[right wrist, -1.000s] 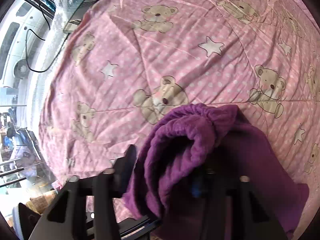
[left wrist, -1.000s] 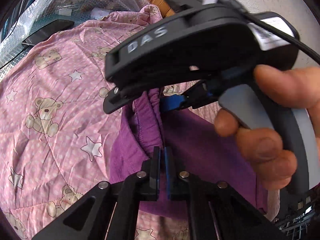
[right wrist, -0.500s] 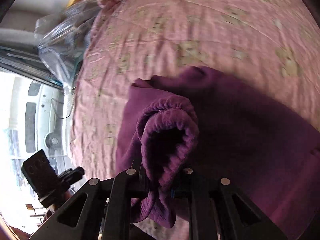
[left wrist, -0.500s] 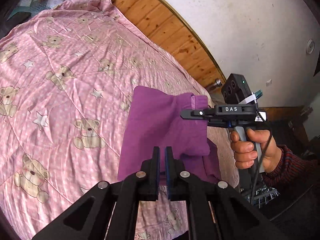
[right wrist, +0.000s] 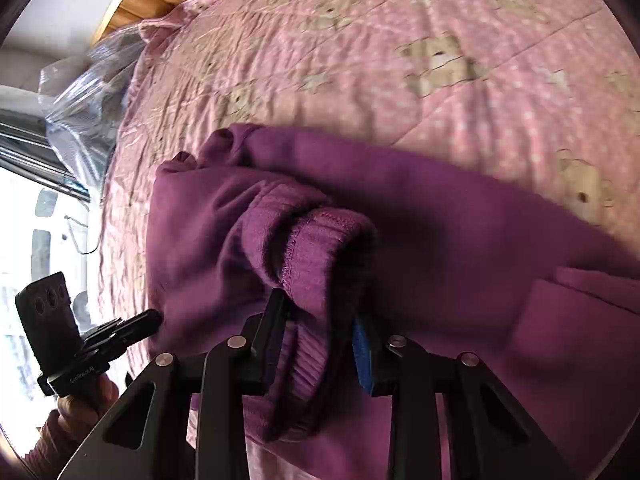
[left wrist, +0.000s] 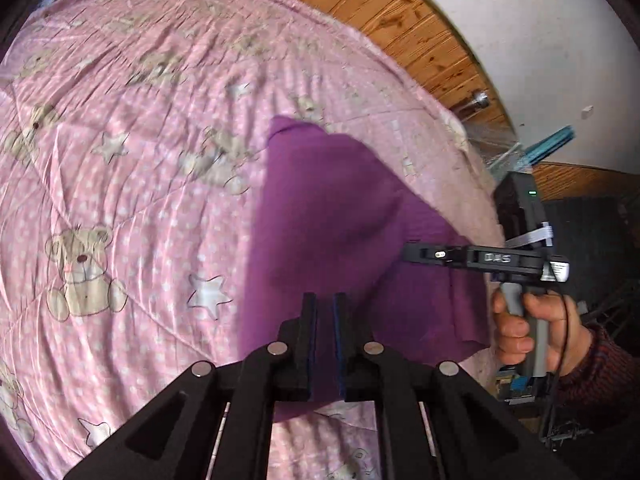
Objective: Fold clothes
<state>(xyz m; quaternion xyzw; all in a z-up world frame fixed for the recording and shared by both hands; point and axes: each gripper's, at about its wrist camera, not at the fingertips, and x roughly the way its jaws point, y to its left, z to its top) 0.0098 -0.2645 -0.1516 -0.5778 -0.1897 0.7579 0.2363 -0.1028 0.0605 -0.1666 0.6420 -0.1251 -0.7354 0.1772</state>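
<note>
Right wrist, tool [right wrist: 320, 336] gripping ribbed purple waistband [right wrist: 320, 248]

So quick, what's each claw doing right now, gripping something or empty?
Left claw: nearly shut, fingers a narrow slit apart, nothing visibly pinched.
Right claw: shut on the ribbed waistband of the purple garment, lifting it above the pink teddy-bear quilt.

You are seeing white letters, blurred but reading roughly "DAS", on the black body of the right tongs [left wrist: 412, 254] at the right of the left wrist view. Small print on the left tongs [right wrist: 154, 316] is staying illegible.
</note>
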